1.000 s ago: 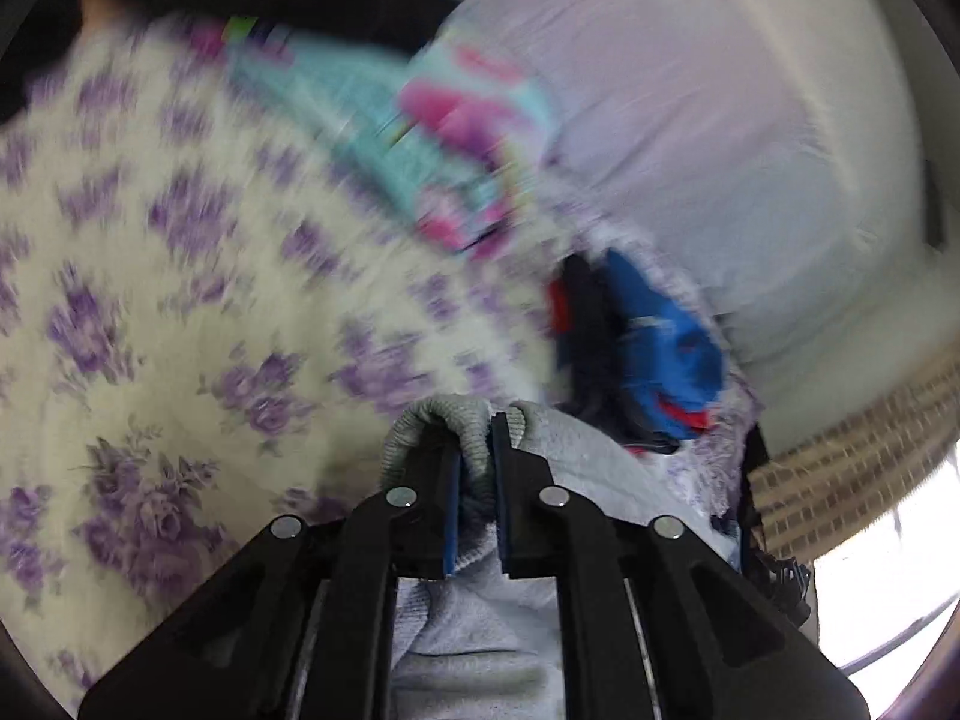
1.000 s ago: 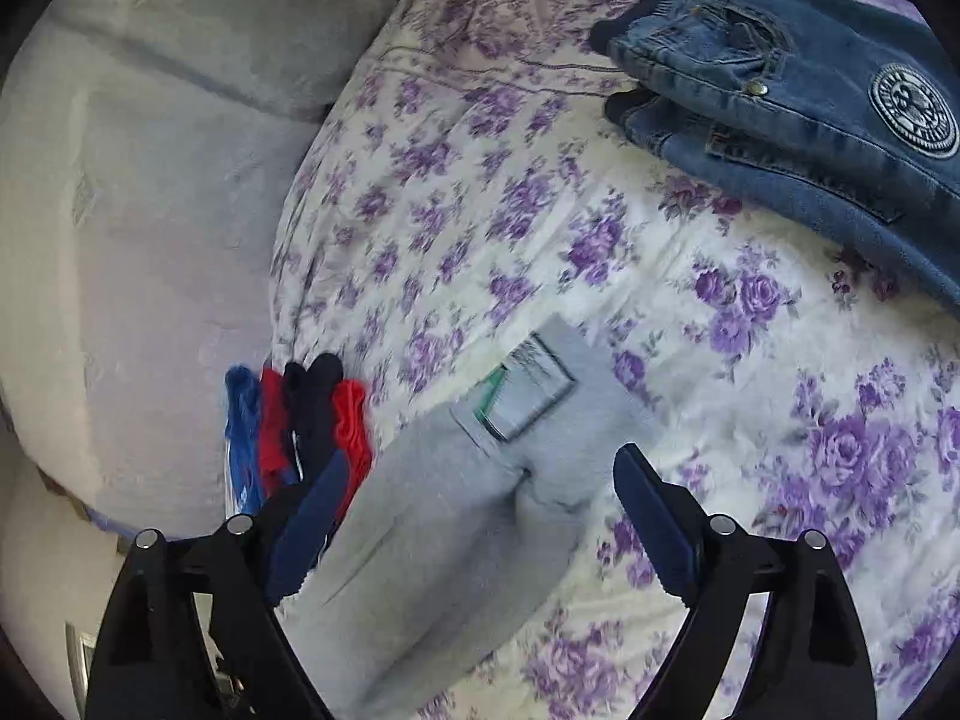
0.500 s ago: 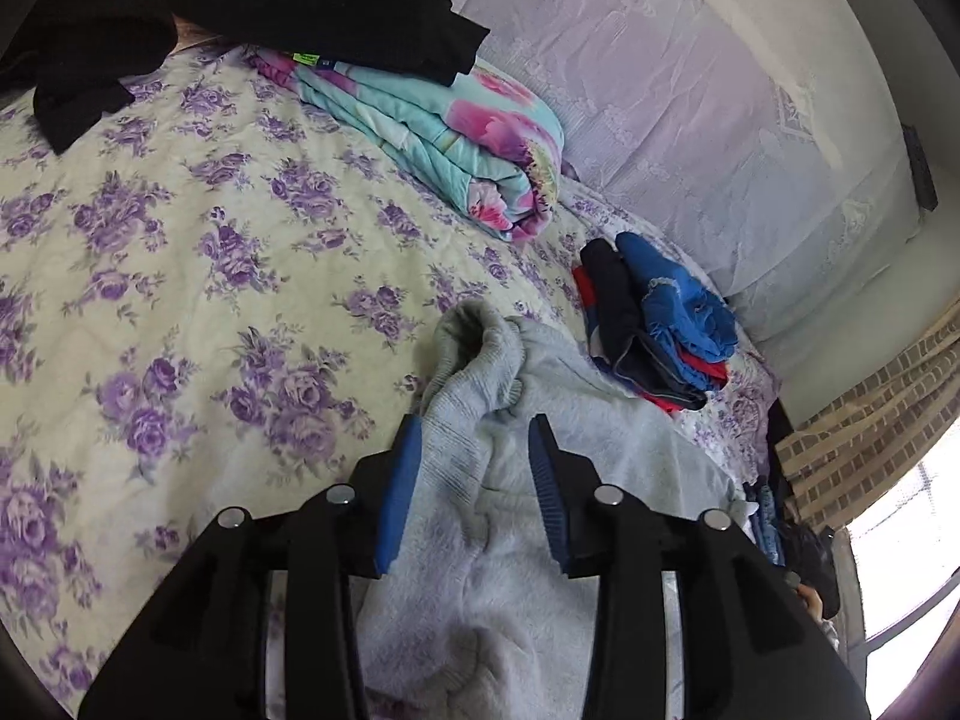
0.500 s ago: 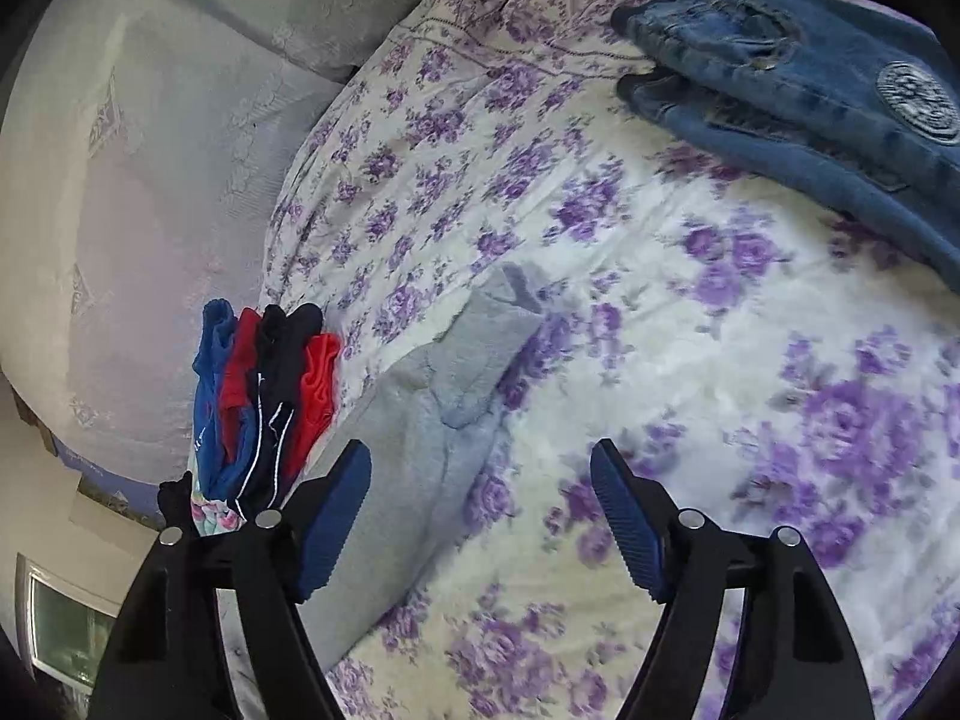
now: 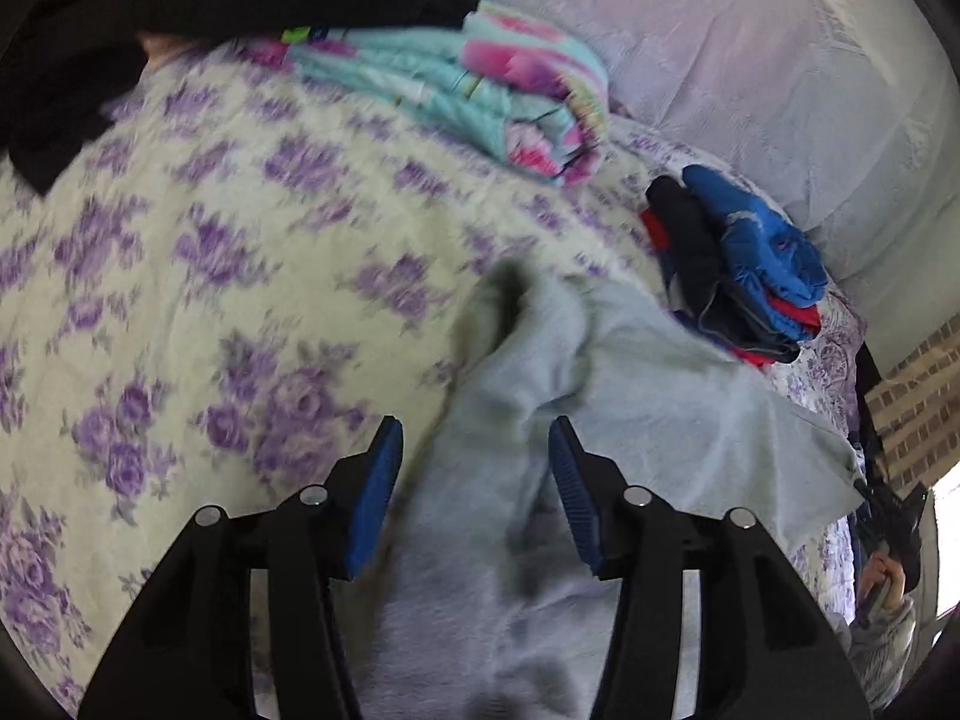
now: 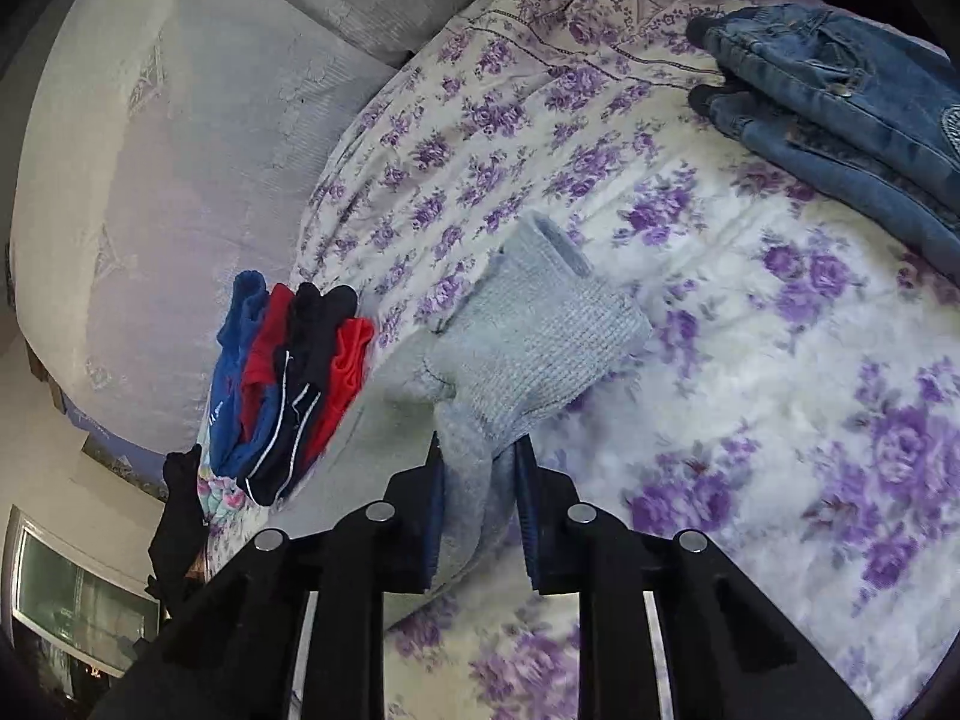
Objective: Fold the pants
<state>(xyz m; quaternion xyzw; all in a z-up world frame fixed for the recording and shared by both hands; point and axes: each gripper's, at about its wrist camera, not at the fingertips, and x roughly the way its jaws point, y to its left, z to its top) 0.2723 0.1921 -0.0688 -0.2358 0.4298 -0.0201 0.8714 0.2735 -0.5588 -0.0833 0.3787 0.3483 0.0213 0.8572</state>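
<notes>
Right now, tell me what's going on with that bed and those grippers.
A person with a handheld gripper in each hand is folding grey sweatpants on a floral bedspread. The right gripper is closing on the fabric near a ribbed cuff. The left gripper is opening, the fabric loose between its jaws. Folded jeans lie nearby.

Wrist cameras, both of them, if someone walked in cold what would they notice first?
Probably the grey pants lying on the purple-flowered bedspread, with the right gripper closing on a bunched fold of them while the left gripper is opening, its pads clear of the cloth between them. Next, the bright stack of blue, red and navy clothes beside the pants at the bed's edge, and folded jeans at the far corner.
</notes>
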